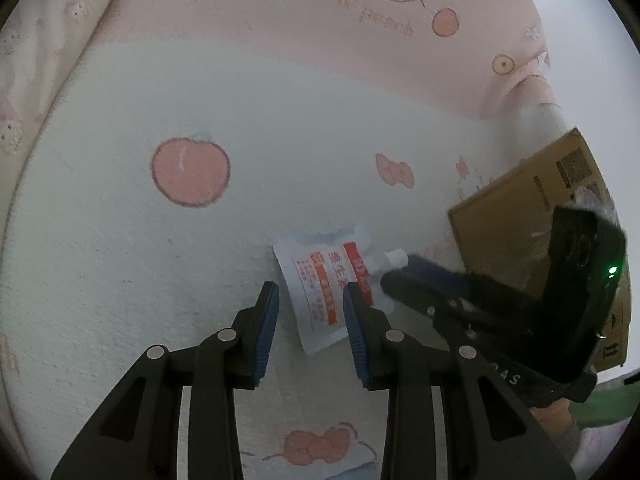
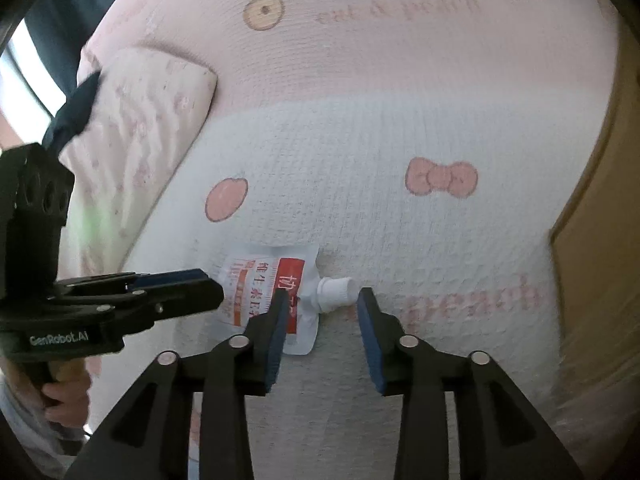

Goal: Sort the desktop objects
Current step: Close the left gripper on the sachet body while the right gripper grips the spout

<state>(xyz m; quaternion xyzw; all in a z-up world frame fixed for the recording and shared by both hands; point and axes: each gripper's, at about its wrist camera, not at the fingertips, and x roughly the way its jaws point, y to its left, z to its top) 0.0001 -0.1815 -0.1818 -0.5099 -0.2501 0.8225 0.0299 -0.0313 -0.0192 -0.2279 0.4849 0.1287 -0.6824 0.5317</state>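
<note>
Left gripper (image 1: pixel 310 308) spread, pinching nothing, poised over white spout pouch (image 1: pixel 326 292) lying flat on blanket (image 1: pixel 160 260). Right gripper (image 2: pixel 322 320) spread too, straddling pouch's cap (image 2: pixel 334 289). Cardboard box (image 1: pixel 516 212) off right.

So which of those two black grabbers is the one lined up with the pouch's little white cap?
The right gripper: its open fingers straddle the white cap of the pouch. The left gripper sits open over the pouch's printed body instead.
</note>
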